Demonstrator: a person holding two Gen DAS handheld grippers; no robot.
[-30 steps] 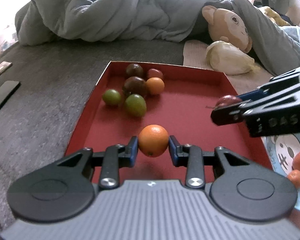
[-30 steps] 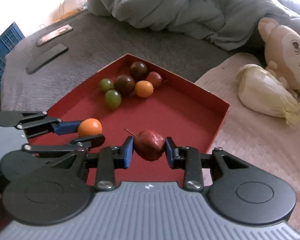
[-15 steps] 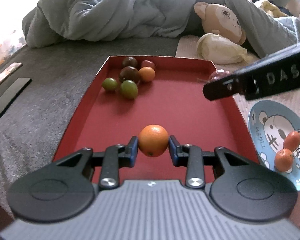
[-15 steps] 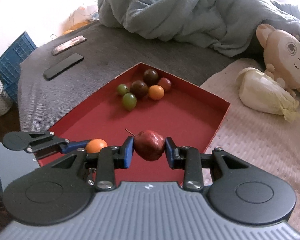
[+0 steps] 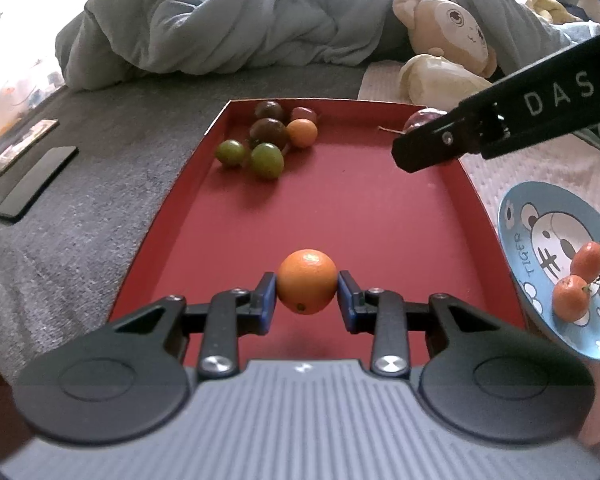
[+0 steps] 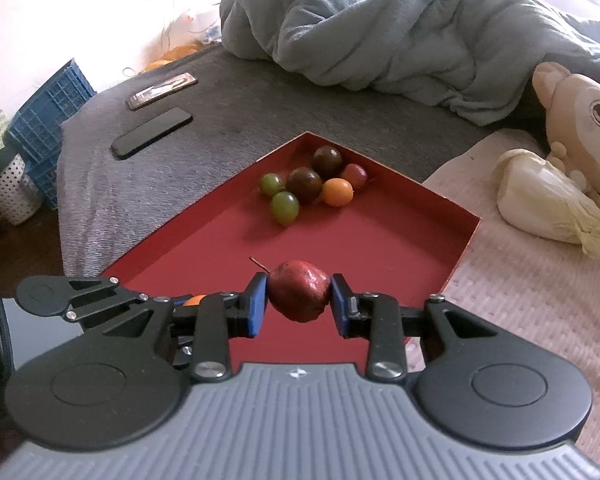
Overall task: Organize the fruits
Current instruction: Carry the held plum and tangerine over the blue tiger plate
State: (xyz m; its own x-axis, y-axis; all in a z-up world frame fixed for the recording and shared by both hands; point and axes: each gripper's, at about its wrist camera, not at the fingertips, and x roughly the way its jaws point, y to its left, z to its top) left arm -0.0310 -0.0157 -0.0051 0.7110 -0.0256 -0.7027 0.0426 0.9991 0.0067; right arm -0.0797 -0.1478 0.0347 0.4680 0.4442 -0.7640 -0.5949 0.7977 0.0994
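Note:
My left gripper (image 5: pixel 306 298) is shut on an orange (image 5: pixel 306 281), held above the near end of the red tray (image 5: pixel 188 184). My right gripper (image 6: pixel 299 300) is shut on a dark red fruit with a stem (image 6: pixel 298 290), also over the red tray (image 6: pixel 466 236). In the left wrist view the right gripper (image 5: pixel 428 148) reaches in from the right over the tray's far right corner, the red fruit (image 5: pixel 422 118) half hidden behind it. Several fruits, green (image 5: pixel 266 160), dark and orange (image 5: pixel 302 133), cluster in the tray's far left corner.
A blue plate with a tiger print (image 5: pixel 516 216) lies right of the tray and carries two small orange fruits (image 5: pixel 570 298). On the grey bedcover are two phones (image 6: pixel 152 133), a crumpled grey duvet (image 6: pixel 380 36), a plush monkey (image 6: pixel 580 128) and a cabbage (image 6: pixel 548 200). Blue crates (image 6: pixel 48 112) stand off the bed's left.
Both grippers have drawn back from the tray with their fruits still held, so more of the tray and bed shows. In the left wrist view the blue plate has come further into sight.

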